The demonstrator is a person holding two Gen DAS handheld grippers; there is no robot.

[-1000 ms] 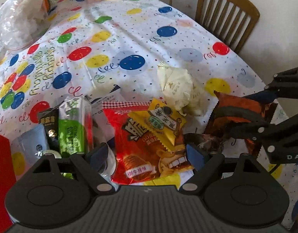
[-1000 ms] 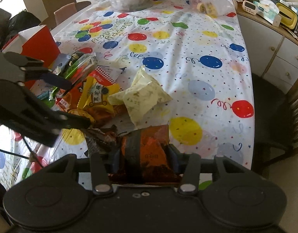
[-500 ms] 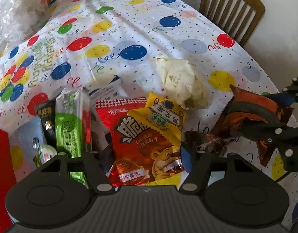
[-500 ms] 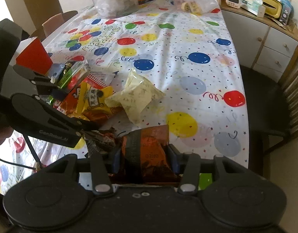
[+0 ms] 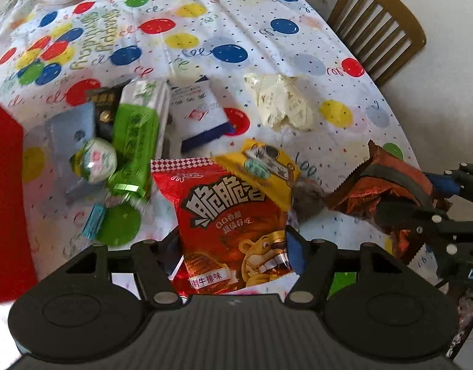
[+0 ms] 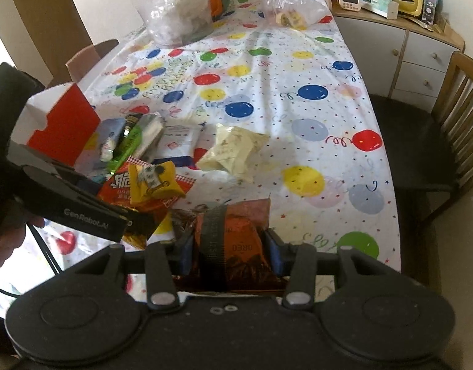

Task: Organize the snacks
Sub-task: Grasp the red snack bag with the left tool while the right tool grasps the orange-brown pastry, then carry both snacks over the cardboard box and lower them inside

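Left gripper [image 5: 233,240]: clamped on the red snack bag [image 5: 230,215], near edge of the table [image 5: 267,6].
Right gripper [image 6: 227,249]: clamped on the orange Oreo packet [image 6: 236,234], right of the red bag.
Yellow packet [image 5: 261,169]: resting on the red bag's top.

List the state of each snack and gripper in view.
Left gripper: shut on the red lion-print snack bag.
Right gripper: shut on the orange-brown foil packet.
Small yellow packet: lying on the red bag.
Cream crumpled wrapper: loose on the tablecloth.

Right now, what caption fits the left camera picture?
Left fingers pinch a red snack bag above the balloon tablecloth.
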